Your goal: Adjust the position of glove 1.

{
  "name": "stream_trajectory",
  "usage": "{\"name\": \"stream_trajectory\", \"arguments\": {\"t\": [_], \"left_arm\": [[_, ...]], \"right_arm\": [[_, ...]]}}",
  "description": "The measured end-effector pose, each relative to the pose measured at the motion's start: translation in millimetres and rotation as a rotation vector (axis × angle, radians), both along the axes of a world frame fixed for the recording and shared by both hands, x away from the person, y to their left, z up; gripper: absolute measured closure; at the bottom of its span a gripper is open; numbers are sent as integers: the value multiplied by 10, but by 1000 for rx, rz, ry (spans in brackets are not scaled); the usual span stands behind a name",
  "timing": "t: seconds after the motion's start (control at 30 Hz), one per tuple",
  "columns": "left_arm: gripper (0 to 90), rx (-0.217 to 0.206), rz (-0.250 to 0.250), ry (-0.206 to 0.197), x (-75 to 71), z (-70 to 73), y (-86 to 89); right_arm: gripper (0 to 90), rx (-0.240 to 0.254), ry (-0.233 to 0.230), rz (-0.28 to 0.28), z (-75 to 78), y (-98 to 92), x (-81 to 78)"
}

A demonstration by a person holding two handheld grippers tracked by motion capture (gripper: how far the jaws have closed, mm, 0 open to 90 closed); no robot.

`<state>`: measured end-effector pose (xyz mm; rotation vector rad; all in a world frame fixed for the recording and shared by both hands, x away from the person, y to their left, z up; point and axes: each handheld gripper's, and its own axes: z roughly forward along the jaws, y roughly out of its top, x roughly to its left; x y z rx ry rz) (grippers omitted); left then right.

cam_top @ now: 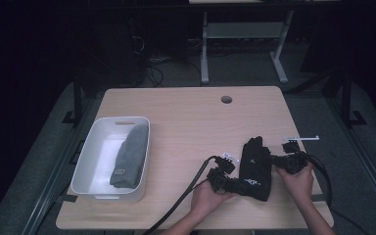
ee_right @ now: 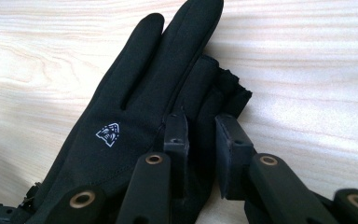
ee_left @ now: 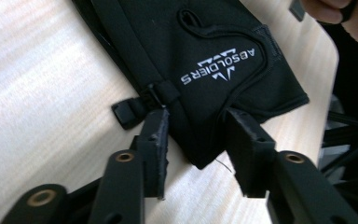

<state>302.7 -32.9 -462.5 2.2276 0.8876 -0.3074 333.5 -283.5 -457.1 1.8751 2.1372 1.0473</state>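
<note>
A black fabric glove point(cam_top: 255, 166) with white lettering lies flat on the near right of the wooden table point(cam_top: 191, 117). The left gripper point(ee_left: 196, 133) stands partly open, jaws straddling the glove's cuff corner, whether gripping cannot be told. The right gripper point(ee_right: 201, 135) sits narrow, pinching the glove's folded edge.

Glove point(cam_top: 255, 166) on table point(cam_top: 191, 112) between both claws; bin point(cam_top: 90, 152) with cloth point(cam_top: 129, 155) far left.

Black glove point(cam_top: 255, 166) with white logo, lying flat on the bench point(cam_top: 191, 122) near its front right, fingers pointing away; possibly 2 gloves stacked.
</note>
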Motion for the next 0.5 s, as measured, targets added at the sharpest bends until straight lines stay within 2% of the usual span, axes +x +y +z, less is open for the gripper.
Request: {"name": "stream_trajectory", "arguments": {"t": [0.13,0.27,0.3,0.43,0.5], "left_arm": [[748,18,-20,-22,-1,-11,-52],[802,13,-29,-16,19,-17,-68],[802,13,-35,-35,13,-8,-60],[830,25,-37,-60,5,17,-19],[832,32,-41,-55,23,27,19]], "right_arm": [[758,4,-2,1,-11,-12,-7],[751,-6,-10,10,-10,-17,-10],[751,-6,-10,10,-10,-17,-10],[669,7,-12,28,-6,-46,-3],[605,15,-13,36,-4,-60,10]]}}
